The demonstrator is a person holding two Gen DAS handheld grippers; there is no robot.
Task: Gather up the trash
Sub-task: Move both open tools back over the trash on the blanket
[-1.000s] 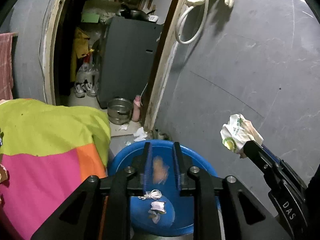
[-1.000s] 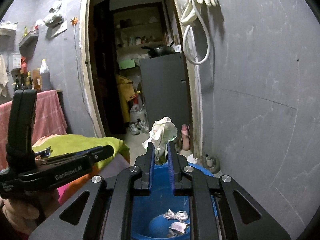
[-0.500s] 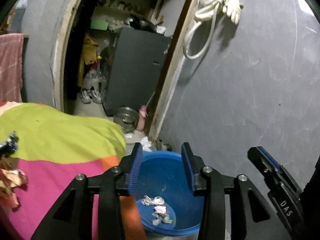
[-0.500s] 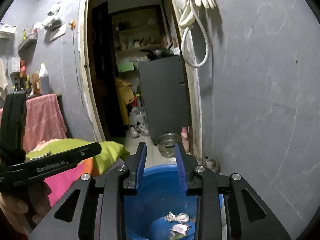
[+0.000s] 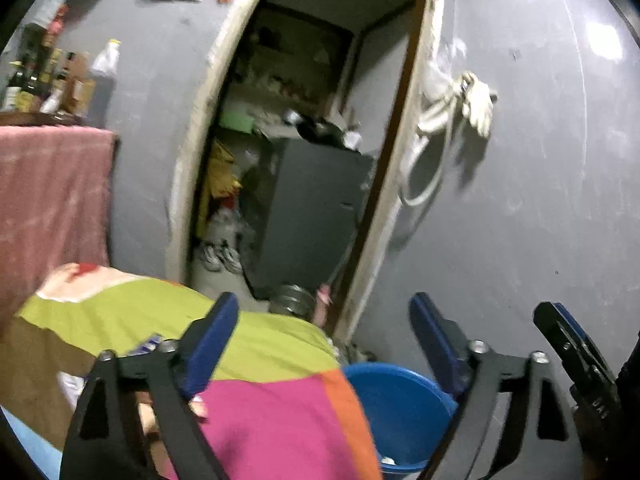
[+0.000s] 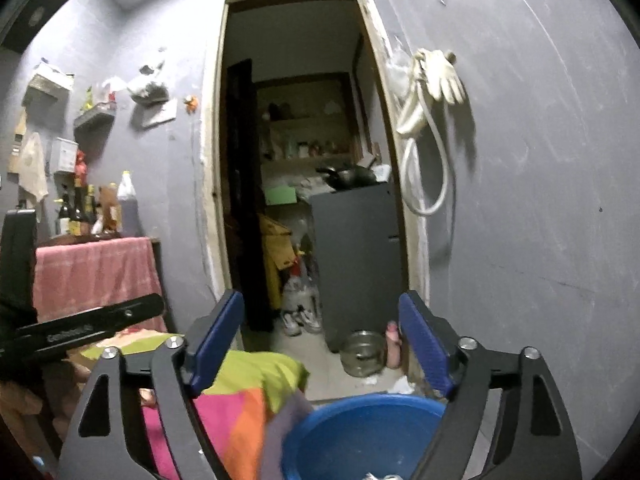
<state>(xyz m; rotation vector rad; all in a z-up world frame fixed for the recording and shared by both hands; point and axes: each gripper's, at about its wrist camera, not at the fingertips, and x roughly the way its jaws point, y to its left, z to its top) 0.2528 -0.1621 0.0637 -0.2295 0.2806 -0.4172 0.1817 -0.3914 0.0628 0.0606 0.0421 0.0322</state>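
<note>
Gone from both tongs since a second ago: the crumpled paper wad on the right, the small orange scrap on the left. Left tongs (image 5: 322,354) and right tongs (image 6: 320,344) just swung wide apart, nothing between the blue pads (image 6: 424,346). Both lifted and tilted up, now facing the doorway (image 6: 308,160). Below them, blue bucket (image 6: 360,436) on the floor beside the bright patchwork blanket (image 5: 276,420), with white scraps of trash (image 5: 387,460) barely showing at its bottom.
</note>
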